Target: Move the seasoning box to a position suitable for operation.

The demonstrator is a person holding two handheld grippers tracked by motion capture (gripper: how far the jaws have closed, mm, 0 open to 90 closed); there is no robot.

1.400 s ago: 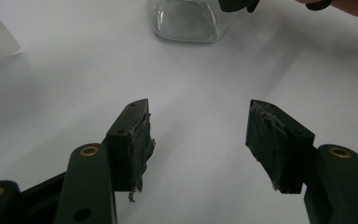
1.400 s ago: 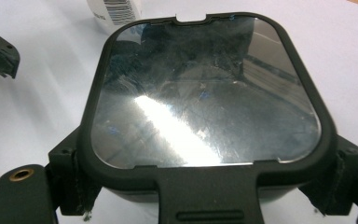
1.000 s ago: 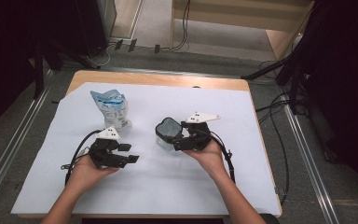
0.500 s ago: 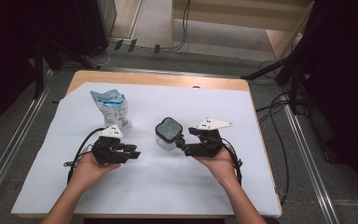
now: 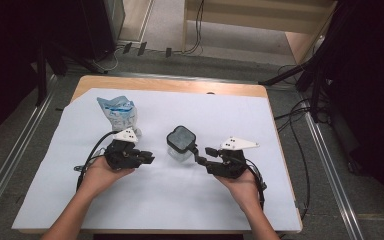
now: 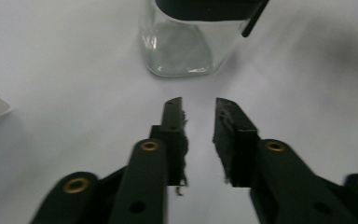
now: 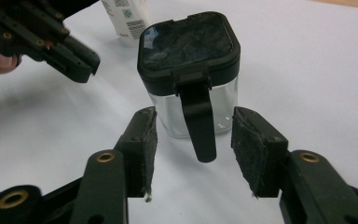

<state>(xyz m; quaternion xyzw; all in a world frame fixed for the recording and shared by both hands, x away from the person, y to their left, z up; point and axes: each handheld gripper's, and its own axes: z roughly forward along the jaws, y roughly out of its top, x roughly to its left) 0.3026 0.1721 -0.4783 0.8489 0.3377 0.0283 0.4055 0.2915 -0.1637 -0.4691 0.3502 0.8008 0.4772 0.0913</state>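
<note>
Both sets of jaws stand apart, empty. I'd ease my right gripper around the jar latch squarely, left gripper bracing its glass.

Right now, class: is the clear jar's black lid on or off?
On. The black lid sits flat over the jar, its latch tab hanging down the front.

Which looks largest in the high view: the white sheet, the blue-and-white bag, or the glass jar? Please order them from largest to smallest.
1. White sheet, by far the largest.
2. Blue-and-white bag.
3. Glass jar, only a little smaller than the bag, so ranks two and three are close.
</note>
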